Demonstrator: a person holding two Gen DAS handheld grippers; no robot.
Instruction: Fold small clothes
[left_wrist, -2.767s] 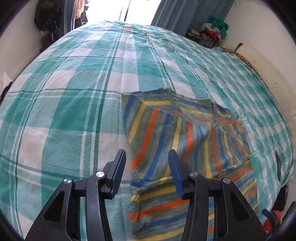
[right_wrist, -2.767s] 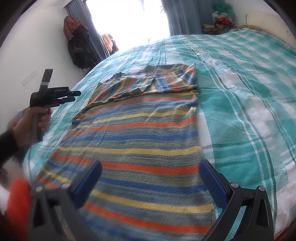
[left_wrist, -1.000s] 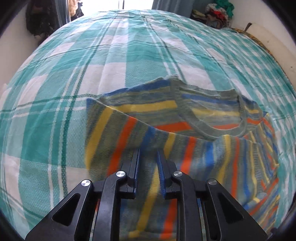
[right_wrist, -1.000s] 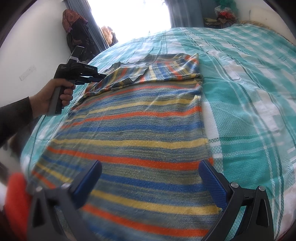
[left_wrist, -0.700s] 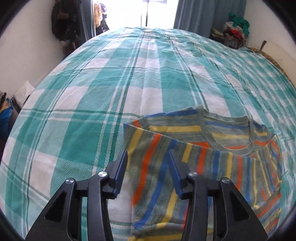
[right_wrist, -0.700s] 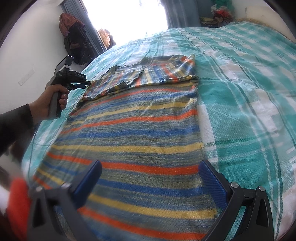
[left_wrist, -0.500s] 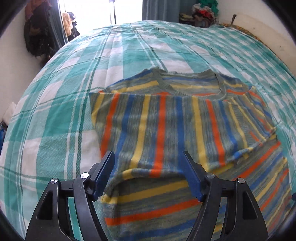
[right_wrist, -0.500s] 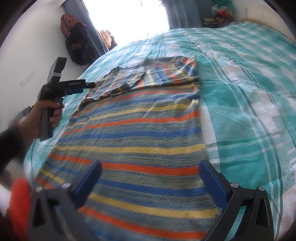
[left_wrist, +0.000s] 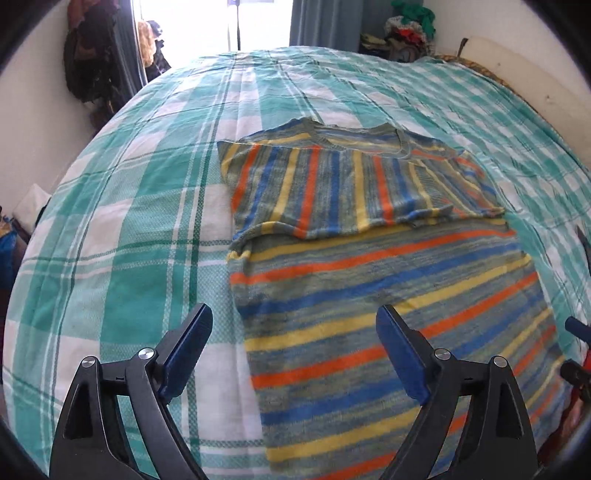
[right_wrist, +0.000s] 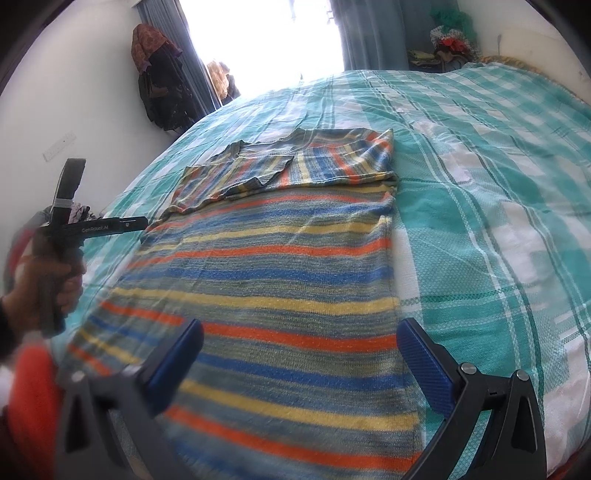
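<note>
A striped knit top in blue, orange, yellow and grey lies flat on the bed. Both its sleeves are folded inward across the chest. My left gripper hovers over the top's left edge, its jaws opening wide with nothing between them. In the right wrist view that gripper shows at the left, held by a hand. My right gripper stands open above the hem, holding nothing.
The bed wears a teal and white checked cover. Dark clothes hang on the wall beside a bright window. A pile of clothes sits in the far corner. A pale headboard lines the right side.
My left gripper let go of the sleeve, opened wide and drew back toward the near left edge of the top. The sleeve now lies folded across the chest. My right gripper stayed put.
</note>
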